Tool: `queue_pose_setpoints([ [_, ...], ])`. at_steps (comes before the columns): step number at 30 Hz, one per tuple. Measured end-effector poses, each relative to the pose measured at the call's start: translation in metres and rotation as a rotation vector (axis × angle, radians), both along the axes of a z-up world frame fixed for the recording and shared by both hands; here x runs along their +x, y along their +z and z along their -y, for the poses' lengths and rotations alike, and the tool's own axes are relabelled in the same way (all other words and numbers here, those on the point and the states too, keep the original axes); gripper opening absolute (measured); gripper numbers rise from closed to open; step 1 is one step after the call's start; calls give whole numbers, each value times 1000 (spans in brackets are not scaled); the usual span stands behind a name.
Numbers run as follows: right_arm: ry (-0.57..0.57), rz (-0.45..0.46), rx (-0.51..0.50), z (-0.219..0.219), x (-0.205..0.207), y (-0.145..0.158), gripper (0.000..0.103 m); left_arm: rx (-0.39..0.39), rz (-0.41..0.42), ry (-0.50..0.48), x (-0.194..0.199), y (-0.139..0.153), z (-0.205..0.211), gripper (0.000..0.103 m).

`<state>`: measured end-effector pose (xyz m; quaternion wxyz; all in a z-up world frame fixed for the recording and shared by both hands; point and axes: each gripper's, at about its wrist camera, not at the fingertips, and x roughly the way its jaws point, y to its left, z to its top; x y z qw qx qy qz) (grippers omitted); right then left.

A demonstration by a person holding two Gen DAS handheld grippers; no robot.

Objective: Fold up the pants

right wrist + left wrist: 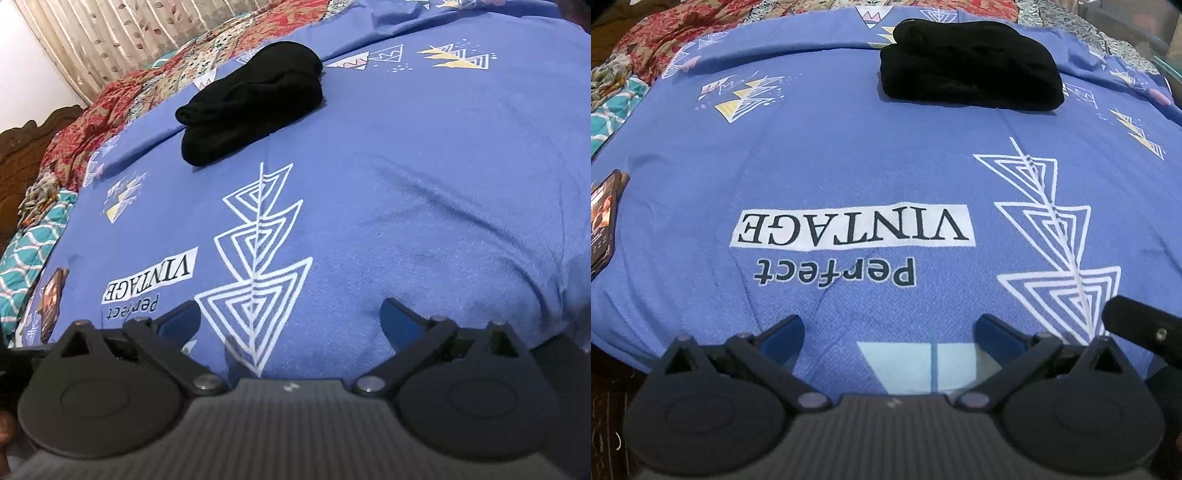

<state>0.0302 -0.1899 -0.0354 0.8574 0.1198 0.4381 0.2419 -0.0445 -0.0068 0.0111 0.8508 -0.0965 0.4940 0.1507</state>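
Pants [971, 66] lie as a compact black bundle far up the blue printed bedsheet [849, 166] in the left wrist view, well apart from the left tongs [888, 332], whose jaws stand spread wide and empty above the sheet's near edge. Such a tidy stack suggests the folding is largely done, and the tongs sit back because nothing needs gripping. A phone [604, 218] rests at the sheet's left margin.

In the right wrist view, the pants [251, 99] again sit doubled over near the patterned quilt [147, 88], and the right tongs [290, 321] hang released, holding nothing. No container appears in either view.
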Motion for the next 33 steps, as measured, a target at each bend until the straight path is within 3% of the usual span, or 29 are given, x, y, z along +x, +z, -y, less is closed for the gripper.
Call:
queue_pose_setpoints([
  [22, 12, -12, -50, -10, -7, 6, 103, 11, -35, -17, 0, 3, 2, 103],
  [25, 30, -47, -13, -10, -9, 13, 103, 30, -47, -22, -1, 6, 5, 103],
  [33, 29, 105, -58, -14, -34, 37, 103, 106, -39, -17, -8, 21, 9, 103],
])
